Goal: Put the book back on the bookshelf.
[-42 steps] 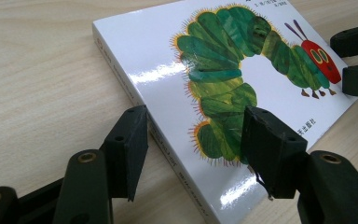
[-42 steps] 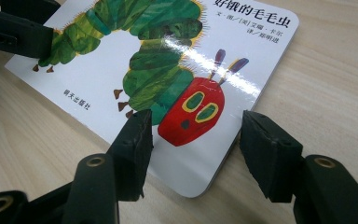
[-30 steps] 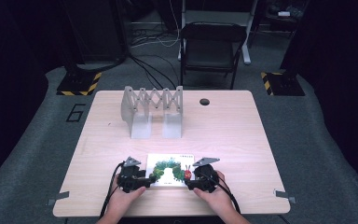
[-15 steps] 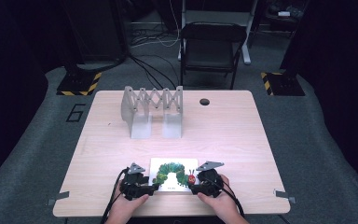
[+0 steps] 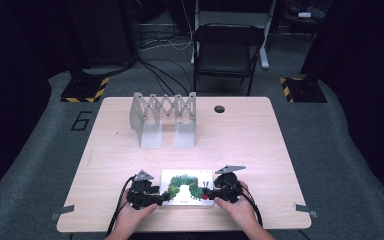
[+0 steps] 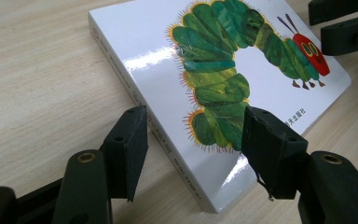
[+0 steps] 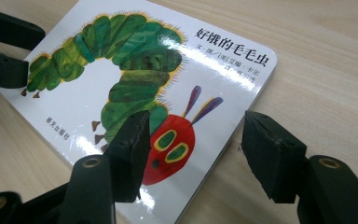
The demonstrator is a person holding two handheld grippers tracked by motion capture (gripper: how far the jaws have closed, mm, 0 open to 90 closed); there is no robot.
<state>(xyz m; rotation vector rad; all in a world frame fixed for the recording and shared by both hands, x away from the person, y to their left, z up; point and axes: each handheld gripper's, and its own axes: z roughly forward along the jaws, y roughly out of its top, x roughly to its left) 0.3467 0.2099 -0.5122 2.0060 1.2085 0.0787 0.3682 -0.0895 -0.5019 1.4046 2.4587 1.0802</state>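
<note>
Both tools at the book's ends, nothing gripped yet

Left tool (image 6: pixel 193 140) astride the spine edge, right tool (image 7: pixel 193 140) astride the opposite edge, its jaws just widened — both gaping, pads off the cover; book (image 5: pixel 187 187) flat on the worktop (image 5: pixel 240 135) near the front edge; lifting — and maybe filing in the grey rack (image 5: pixel 163 117) well beyond — judged still ahead

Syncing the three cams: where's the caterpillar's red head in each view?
High view: red head at the book's right end, by the right gripper.
Left gripper view: head upper right, near the right gripper.
Right gripper view: head low centre, between that gripper's jaws.
Shared landmark: the green body.
</note>
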